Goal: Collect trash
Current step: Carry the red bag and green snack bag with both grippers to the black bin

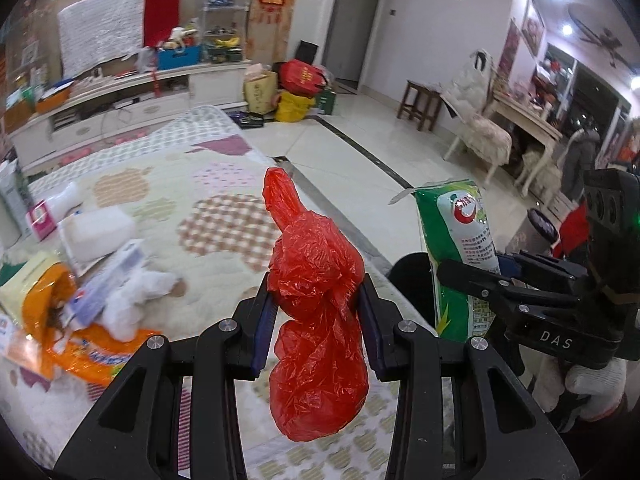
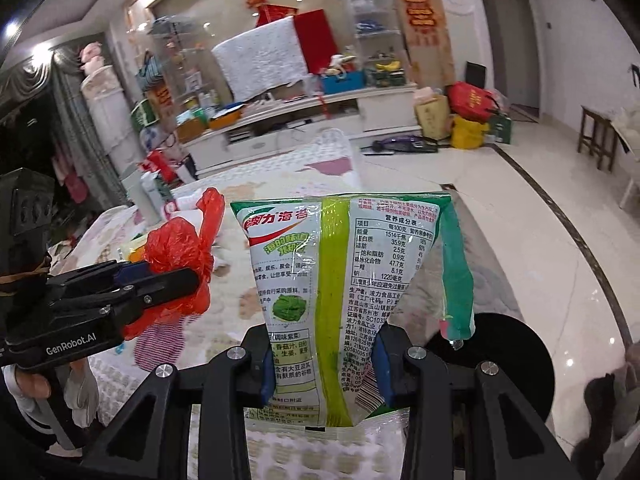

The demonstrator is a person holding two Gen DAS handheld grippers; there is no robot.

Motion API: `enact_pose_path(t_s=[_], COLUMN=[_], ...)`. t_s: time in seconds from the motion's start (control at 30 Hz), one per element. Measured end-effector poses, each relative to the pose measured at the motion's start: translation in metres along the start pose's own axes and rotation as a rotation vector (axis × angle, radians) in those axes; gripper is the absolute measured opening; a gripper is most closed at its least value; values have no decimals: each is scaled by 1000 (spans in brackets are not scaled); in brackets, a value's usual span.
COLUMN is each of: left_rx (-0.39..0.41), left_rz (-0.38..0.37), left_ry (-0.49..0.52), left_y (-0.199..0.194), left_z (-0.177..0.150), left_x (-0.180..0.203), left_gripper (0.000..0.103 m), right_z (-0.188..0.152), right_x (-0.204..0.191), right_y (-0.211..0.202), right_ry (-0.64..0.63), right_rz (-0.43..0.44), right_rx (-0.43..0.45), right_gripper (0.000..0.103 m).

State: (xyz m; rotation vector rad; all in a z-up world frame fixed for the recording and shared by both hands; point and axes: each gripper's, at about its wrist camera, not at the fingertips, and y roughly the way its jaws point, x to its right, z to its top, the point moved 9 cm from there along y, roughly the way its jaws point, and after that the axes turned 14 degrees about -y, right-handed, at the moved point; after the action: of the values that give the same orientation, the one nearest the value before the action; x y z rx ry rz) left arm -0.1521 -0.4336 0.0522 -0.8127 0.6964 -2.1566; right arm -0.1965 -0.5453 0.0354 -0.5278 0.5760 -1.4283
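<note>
Crumpled red plastic bag (image 1: 318, 320) pinched in left claw (image 1: 318, 312).

Bright ceiling lights, fisheye-warped edges.

A table under a pastel, patchwork-print quilted cloth (image 1: 168, 184) carries litter. At nine o'clock lie an orange crinkled plastic wrapper (image 1: 60, 320), crumpled white tissue (image 1: 132, 296) and a white foam block (image 1: 96, 236).

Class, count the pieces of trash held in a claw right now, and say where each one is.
2. A crumpled red plastic bag is clamped in the left claw; a green seaweed snack packet stands pinched in the right claw. More litter lies unheld on the table.
</note>
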Motion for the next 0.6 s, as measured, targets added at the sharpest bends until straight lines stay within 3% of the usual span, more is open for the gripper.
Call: enact_pose_path(t_s=[0.6], left_rx=[-142], left_rz=[-149], left_ry=[74], left_y=[65], left_z=[-22], left_x=[81], left_gripper=[36], right_z=[-65], right_x=[105], right_y=[-19], right_ry=[161], right_rz=[-186], right_rx=[-83], right_gripper=[36])
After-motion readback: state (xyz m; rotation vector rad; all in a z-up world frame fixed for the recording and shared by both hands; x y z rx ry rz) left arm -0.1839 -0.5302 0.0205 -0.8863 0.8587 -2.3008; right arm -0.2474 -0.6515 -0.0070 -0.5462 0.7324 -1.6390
